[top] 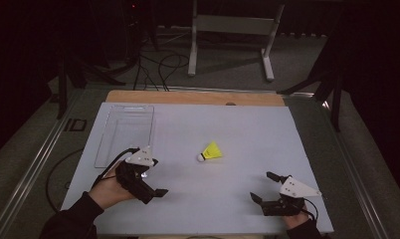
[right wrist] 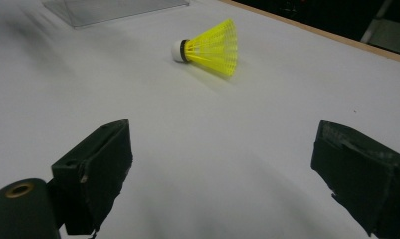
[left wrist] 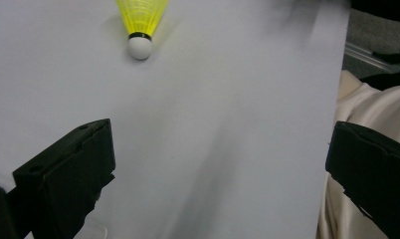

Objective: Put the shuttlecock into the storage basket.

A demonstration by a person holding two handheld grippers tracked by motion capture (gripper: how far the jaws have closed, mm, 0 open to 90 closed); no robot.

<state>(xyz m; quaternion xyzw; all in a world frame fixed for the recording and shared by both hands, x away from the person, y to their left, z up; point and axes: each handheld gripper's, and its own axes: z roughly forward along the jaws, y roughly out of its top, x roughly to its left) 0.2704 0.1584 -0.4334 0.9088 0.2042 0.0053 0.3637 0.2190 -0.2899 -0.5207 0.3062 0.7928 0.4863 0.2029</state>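
Note:
A yellow shuttlecock with a white cork tip lies on its side near the middle of the white table top. My left gripper is at the front left, open, pointing right with nothing between its jaws. Its own view has the shuttlecock ahead at the top, cork toward me, well beyond the jaws. My right gripper is at the front right, also open and empty. From it the shuttlecock lies farther off, cork to the left.
A clear plastic tray lies at the back left of the table and also appears in the right gripper view. A wooden strip runs along the far edge. Pale fabric lies past the table's near edge. Cables and a metal stand are on the floor behind.

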